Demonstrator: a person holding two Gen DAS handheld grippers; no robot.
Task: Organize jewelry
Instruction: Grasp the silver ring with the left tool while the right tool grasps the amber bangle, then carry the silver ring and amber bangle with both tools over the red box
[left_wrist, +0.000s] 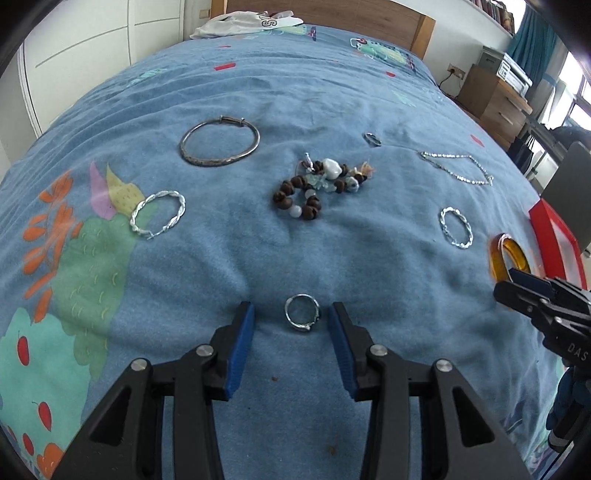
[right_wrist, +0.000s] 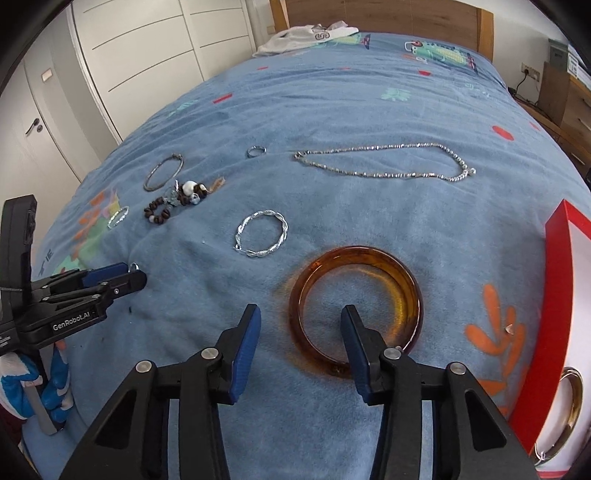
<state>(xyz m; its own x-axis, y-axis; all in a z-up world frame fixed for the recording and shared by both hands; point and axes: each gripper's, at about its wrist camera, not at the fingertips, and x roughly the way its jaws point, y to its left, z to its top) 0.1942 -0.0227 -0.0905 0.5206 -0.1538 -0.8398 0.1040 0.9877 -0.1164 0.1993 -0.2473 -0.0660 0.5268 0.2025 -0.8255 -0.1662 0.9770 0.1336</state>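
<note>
A small silver ring (left_wrist: 302, 313) lies on the blue bedspread (left_wrist: 258, 258) between the blue pads of my left gripper (left_wrist: 291, 314). The pads stand apart from it on both sides, so the gripper is open. My right gripper (right_wrist: 301, 312) straddles the near-left wall of an amber bangle (right_wrist: 406, 295): one finger is inside the hoop, the other outside, and neither pad presses on it. The bangle lies flat on the bedspread. From the left wrist view the right gripper (left_wrist: 517, 286) shows at the right edge, over the amber bangle (left_wrist: 496, 258).
On the bedspread lie a large silver bangle (left_wrist: 219, 142), two twisted silver bracelets (left_wrist: 159, 214) (left_wrist: 456, 227), a tangle of bead bracelets (left_wrist: 317, 184), a small ring (left_wrist: 372, 139) and a chain necklace (right_wrist: 384, 162). A red box (right_wrist: 557, 295) holding a gold bangle (right_wrist: 570, 398) stands at the right.
</note>
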